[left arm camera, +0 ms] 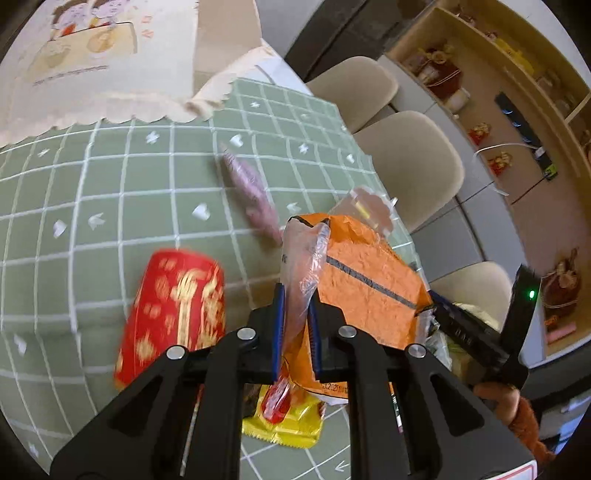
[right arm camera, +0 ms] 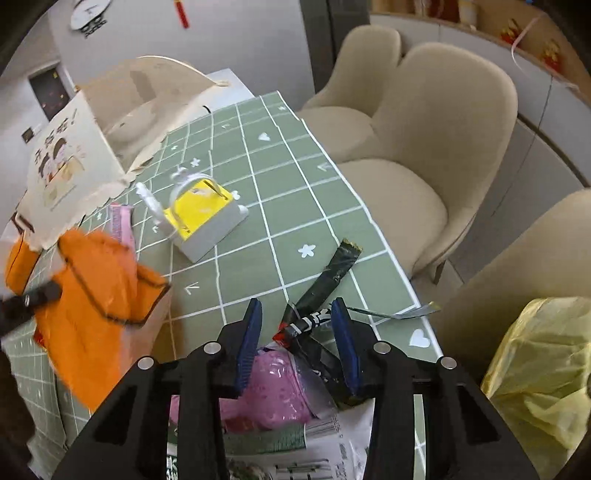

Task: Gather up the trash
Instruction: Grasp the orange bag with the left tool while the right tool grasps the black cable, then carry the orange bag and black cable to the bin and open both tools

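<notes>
My left gripper is pinched tight on the clear plastic edge of the orange bag, which hangs light and limp above the green table. My right gripper stands half open around a dark crumpled wrapper near the table's edge, pads not pressing. The wrapper looks thin, light and slippery; I judge the bunched middle the best hold.

— Where am I working?
— A home dining room: green grid-patterned tablecloth, beige upholstered dining chairs, wooden wall shelves of ornaments, round wall clock.
</notes>
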Available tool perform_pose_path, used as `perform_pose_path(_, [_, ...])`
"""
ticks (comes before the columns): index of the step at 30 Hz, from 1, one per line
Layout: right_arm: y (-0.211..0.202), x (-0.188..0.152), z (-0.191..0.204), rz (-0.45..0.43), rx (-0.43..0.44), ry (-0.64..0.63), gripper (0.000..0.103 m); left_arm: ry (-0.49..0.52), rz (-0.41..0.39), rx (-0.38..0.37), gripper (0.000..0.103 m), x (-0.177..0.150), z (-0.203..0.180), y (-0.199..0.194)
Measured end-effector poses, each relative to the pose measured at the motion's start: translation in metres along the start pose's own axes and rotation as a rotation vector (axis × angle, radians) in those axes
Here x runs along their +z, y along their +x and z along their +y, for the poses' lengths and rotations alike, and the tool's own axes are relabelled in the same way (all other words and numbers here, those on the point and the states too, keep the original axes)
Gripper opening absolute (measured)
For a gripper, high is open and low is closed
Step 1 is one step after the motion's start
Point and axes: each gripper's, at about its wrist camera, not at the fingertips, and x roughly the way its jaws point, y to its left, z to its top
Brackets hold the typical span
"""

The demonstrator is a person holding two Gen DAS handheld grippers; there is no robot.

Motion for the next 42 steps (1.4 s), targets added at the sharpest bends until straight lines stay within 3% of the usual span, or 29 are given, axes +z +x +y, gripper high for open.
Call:
perform_pose_path(1, [0.001, -0.003, -0.001, 0.012, 0.009, -0.010, 0.037, 0.008, -0.002, 0.024, 0.011, -0.007, -0.005, -0.004])
perform_pose_path(2, [0.002, -0.005, -0.003, 0.023, 0.023, -0.017, 0.029, 0.010, -0.005, 0.029, 0.011, -0.011, -0.009, -0.007])
perform_pose_path(4, [-0.003, -0.010, -0.006, 0.034, 0.081, -0.029, 0.023, 0.024, -0.028, 0.043, 0.011, -0.019, -0.020, -0.020])
perform_pose_path(6, [-0.020, -0.013, -0.010, -0.002, 0.115, -0.040, 0.020, 0.043, -0.059, 0.055, 0.011, -0.023, -0.031, -0.032])
perform_pose_path(12, [-0.104, -0.016, -0.030, -0.171, 0.160, -0.041, 0.019, 0.082, -0.146, 0.067, 0.011, -0.029, -0.065, -0.070])
perform_pose_path(19, [-0.200, -0.037, -0.074, -0.379, 0.162, -0.013, 0.019, 0.213, -0.232, 0.078, 0.011, -0.040, -0.132, -0.108])
perform_pose_path(26, [-0.254, -0.085, -0.128, -0.469, 0.083, 0.041, 0.019, 0.375, -0.252, -0.003, 0.011, -0.068, -0.221, -0.110])
perform_pose_path(35, [-0.312, -0.149, -0.203, -0.542, -0.079, 0.178, 0.019, 0.538, -0.165, -0.134, 0.012, -0.107, -0.316, -0.075])
perform_pose_path(42, [-0.332, -0.176, -0.246, -0.566, -0.153, 0.268, 0.019, 0.572, -0.138, -0.182, 0.011, -0.118, -0.371, -0.031])
